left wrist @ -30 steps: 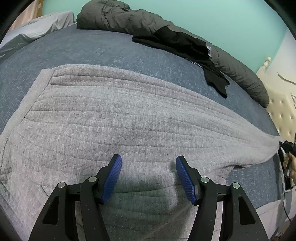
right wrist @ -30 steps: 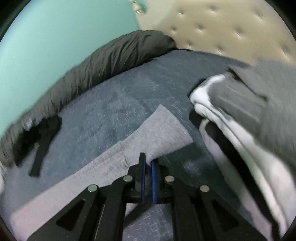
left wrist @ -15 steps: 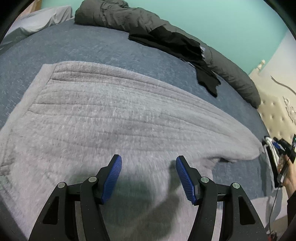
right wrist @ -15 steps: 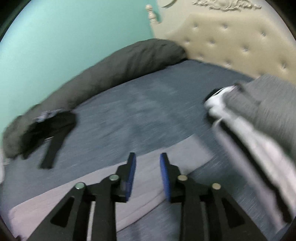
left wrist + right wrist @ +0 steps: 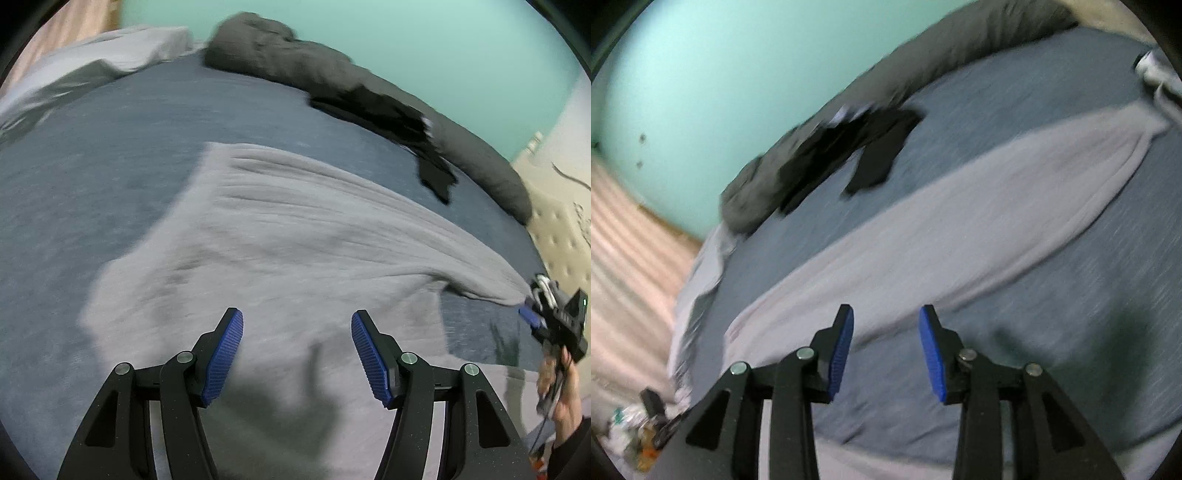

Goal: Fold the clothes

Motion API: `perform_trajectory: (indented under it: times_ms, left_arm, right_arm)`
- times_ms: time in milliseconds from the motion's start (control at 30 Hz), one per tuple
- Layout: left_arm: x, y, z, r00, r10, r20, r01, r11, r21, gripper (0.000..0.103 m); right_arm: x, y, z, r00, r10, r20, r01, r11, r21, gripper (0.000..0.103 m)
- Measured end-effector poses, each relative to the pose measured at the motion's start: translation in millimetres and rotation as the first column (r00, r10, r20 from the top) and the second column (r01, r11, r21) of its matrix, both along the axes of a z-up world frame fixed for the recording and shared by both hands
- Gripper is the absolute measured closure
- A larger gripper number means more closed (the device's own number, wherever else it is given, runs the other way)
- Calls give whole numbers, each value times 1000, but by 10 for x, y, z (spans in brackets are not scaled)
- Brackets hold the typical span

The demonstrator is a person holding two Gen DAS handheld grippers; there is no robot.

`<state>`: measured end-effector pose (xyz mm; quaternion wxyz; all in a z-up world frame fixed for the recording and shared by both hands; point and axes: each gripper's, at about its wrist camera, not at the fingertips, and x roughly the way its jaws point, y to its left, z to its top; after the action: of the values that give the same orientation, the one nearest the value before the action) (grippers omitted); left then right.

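A light grey knitted garment (image 5: 295, 229) lies spread on the blue bed (image 5: 110, 147). My left gripper (image 5: 297, 317) hovers open above its near part, with nothing between the blue pads. At the far right edge a hand (image 5: 561, 398) holds my right gripper (image 5: 532, 317) close to the garment's narrow end. In the right wrist view the garment (image 5: 960, 229) runs as a long band across the bed, beyond my right gripper (image 5: 886, 314). Its jaws are opening, with only blue sheet showing between them.
A black garment (image 5: 388, 110) (image 5: 857, 147) lies at the far side against a rolled dark grey duvet (image 5: 280, 55). A tufted cream headboard (image 5: 561, 221) stands to the right. Pale grey bedding (image 5: 110, 48) sits at the far left corner. Small clutter (image 5: 639, 432) lies beside the bed.
My right gripper has opened, let go of the grey garment's end and swung left along the bed. My left gripper has pulled back and risen over the garment, still open.
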<state>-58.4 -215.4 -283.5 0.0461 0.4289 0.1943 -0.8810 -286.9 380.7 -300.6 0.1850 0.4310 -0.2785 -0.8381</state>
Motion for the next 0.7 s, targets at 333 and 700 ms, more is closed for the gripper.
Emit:
perform_trajectory:
  times_ms: [333, 700]
  left_arm:
    - [555, -691, -178, 989, 129, 71, -136, 986, 97, 36]
    - [512, -817, -490, 992, 96, 80, -109, 978, 177, 68]
  right_arm:
    - [412, -1477, -274, 928, 364, 73, -367, 929, 38, 66]
    - [410, -2123, -436, 892, 443, 95, -452, 880, 143, 66]
